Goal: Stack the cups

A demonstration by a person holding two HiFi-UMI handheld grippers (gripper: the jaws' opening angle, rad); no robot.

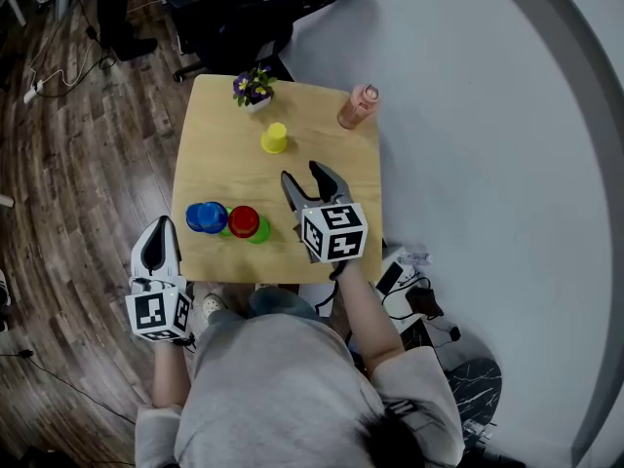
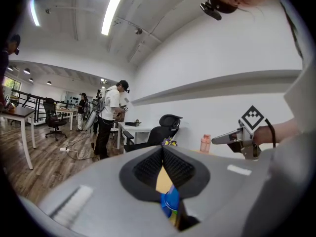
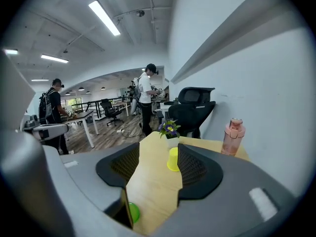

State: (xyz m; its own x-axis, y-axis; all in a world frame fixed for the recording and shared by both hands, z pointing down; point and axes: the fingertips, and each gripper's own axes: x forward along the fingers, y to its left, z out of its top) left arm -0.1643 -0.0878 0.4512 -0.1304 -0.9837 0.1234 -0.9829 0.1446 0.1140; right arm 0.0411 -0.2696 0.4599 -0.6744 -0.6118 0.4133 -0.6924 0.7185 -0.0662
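left tongs (image 2: 162,150): pads closed tip to tip, nothing gripped. Held off the near-left corner of the surface (image 1: 214,154), over the wood floor (image 1: 68,183).
right tongs (image 3: 159,149): pads wide apart, nothing between them but bare surface. Hangs above the near-right part of the surface.
yellow cup (image 1: 275,138): alone mid-surface towards the far side, looks rim down. Lines up in the gap of the right tongs but sits well beyond them.
blue cup (image 1: 207,216): near-left edge, mouth up. Shows as two overlapping blue rims, so one cup or two I cannot tell. Just ahead of the left tongs.
red cup (image 1: 243,221): mouth up, just right of the blue cup and touching it.
green cup (image 1: 259,230): mostly covered by the red cup, only its right edge shows. Nested or side by side, cannot tell.
cup insides: too small to read.
flower pot (image 1: 253,90): far edge, white, holds purple flowers with green leaves.
pink bottle (image 1: 358,106): far-right corner, upright, lid on, contents not readable.
stack: yellow cup still separate from the others.
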